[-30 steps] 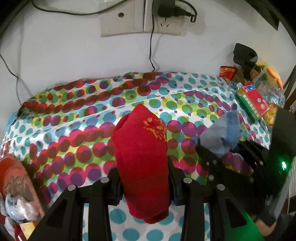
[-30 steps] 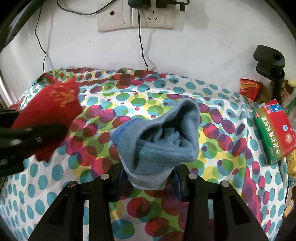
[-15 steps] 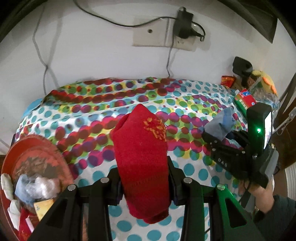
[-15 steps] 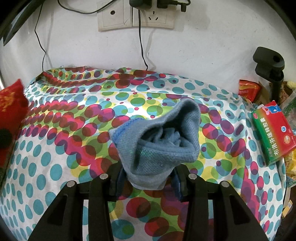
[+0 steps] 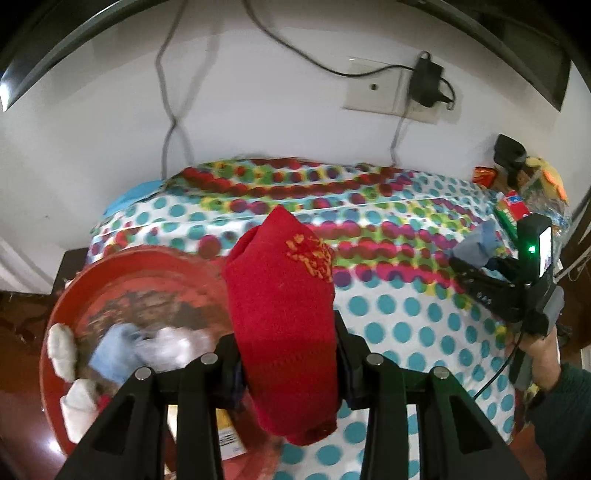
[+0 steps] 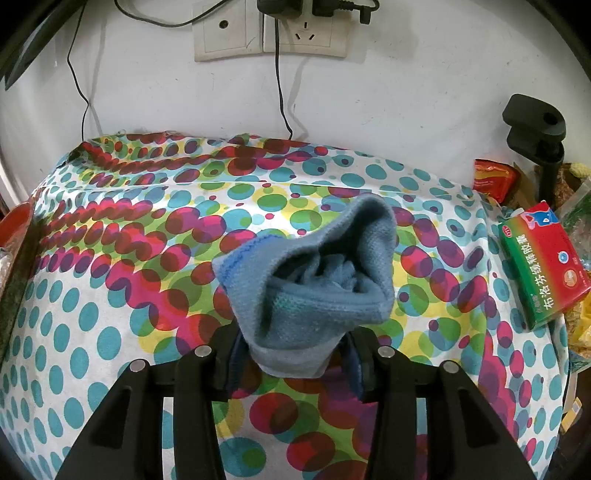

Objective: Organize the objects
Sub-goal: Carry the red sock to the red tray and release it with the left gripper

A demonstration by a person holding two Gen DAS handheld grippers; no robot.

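While a few pale socks point(image 5: 110, 354) are already lying in the red basin point(image 5: 70, 291), the left gripper point(image 5: 288, 365) is clamping a red sock point(image 5: 280, 314) beside it. The right gripper point(image 6: 295, 358) is pinching a blue sock point(image 6: 310, 280) above the spotted tablecloth point(image 6: 110, 295), neither yet dropped.

The setting was a lived-in room of a home. A tabletop point(image 6: 110, 295) carried a bright polka-dot cloth and stood against a white wall with scuffed sockets point(image 6: 269, 33) and trailing charger cables. Snack packets point(image 6: 493, 177) and a medicine box point(image 6: 543, 266) crowded one edge; a red basin point(image 5: 147, 280) held balled socks.
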